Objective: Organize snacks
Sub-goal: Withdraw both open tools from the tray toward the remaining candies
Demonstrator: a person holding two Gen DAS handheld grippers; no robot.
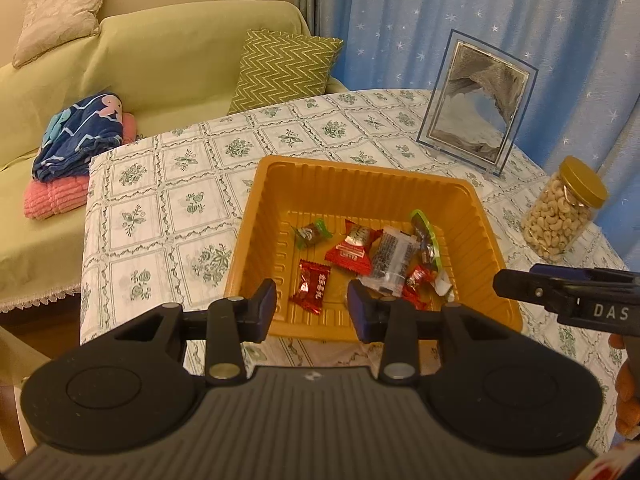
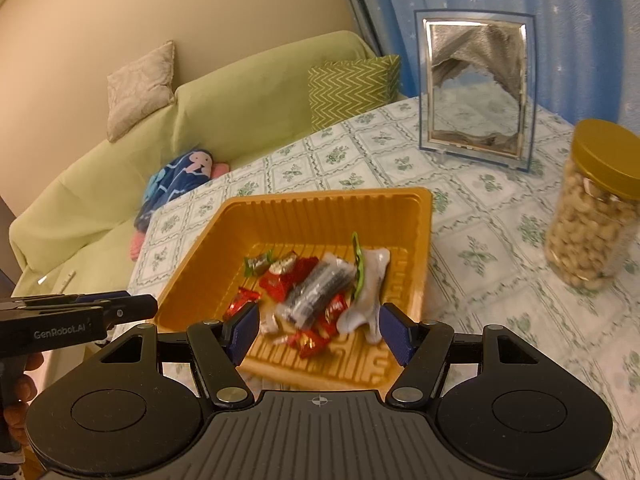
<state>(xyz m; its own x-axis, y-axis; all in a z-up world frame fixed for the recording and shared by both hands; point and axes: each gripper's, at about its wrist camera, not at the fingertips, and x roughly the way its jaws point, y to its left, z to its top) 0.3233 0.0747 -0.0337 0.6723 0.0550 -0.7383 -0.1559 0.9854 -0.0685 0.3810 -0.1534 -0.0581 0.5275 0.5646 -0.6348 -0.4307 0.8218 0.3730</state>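
Holding crinkly wrapped candies (image 1: 352, 250), ribbed orange tray (image 1: 362, 170)

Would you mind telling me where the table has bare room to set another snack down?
Bare floral tablecloth lies left of the orange plastic tray, and between it and the glass picture frame. Inside the tray, wrapped candies crowd the right half. The gold-lidded cashew jar borders the right.

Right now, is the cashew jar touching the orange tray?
Apart. In the left wrist view the cashew jar stands right of the orange tray, with a strip of patterned tablecloth plainly visible between them.
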